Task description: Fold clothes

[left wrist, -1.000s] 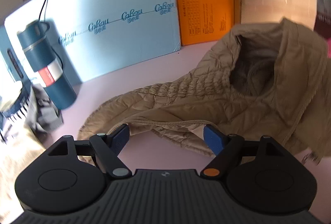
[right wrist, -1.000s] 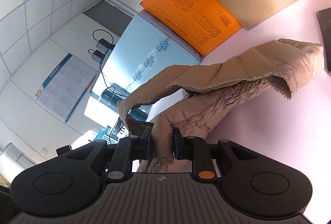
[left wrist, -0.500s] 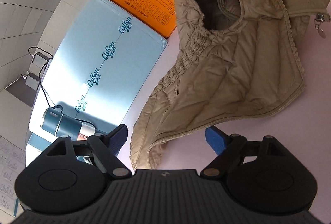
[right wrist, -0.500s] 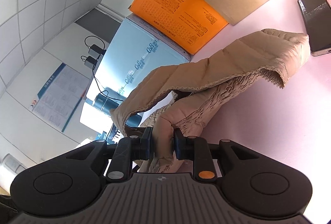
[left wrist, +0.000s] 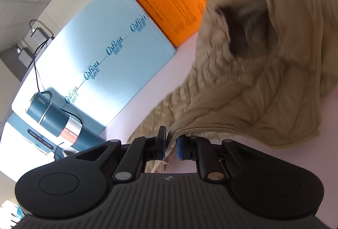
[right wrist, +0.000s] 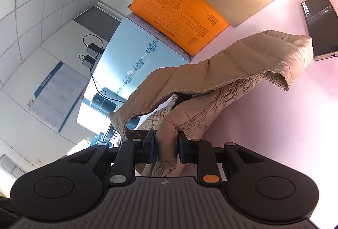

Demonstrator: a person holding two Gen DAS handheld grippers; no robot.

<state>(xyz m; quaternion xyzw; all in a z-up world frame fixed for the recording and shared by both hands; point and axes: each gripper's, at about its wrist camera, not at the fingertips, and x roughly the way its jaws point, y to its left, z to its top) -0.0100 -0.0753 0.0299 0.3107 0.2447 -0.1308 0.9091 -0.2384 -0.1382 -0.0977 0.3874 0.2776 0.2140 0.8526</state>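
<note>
On the pink desk [right wrist: 285, 123] the tan jacket [right wrist: 232, 72] lay stretched away from both grippers, left gripper [left wrist: 170, 144] clenched on its zipper edge, right gripper [right wrist: 165, 146] clamping bunched fabric.

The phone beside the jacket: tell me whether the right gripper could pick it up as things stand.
Probably not yet. The right gripper is shut on a bunch of the jacket, so its jaws are taken. The phone lies bare on the pink table, with nothing covering it.

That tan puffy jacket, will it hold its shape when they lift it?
Probably not. The jacket sags and folds between the grips, so it looks floppy. Its quilted padding suggests it is light. The left gripper pinches only the zipper edge, which might slip.
</note>
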